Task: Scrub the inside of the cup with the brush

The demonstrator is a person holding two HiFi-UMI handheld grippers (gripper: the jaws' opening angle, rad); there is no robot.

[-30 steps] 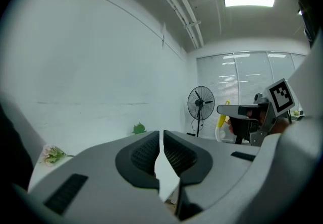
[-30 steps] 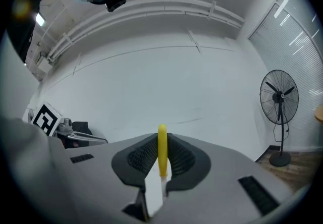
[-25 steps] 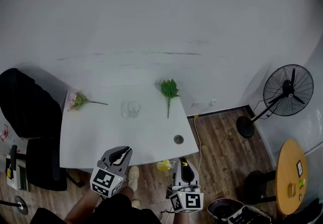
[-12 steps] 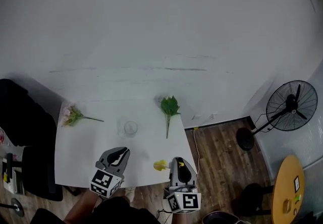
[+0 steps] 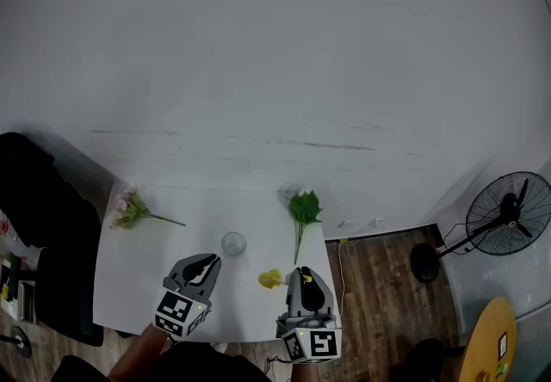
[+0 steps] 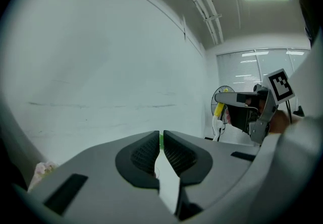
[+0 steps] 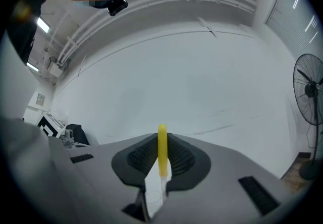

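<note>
We see a smooth, matt white table [image 5: 146, 286]; on it, the cup [image 5: 233, 243] looks like clear, glossy glass. The brush [image 5: 271, 280] seems smooth yellow plastic, between the right gripper's [image 7: 161, 141] matt grey plastic shells with ribbed dark pads [image 7: 141, 156]. Beside the table, the floor [image 5: 379, 286] is grained wood.

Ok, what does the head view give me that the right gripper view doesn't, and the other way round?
Only the head view: the whole white table, with the pink flower and green sprig on it, and the yellow head of the brush hanging short of the cup. Only the right gripper view: the right tongs shut on the brush's yellow handle. Both: the brush, the fan and the cup, though it shows only faintly, low between the tongs, in the gripper view.
</note>
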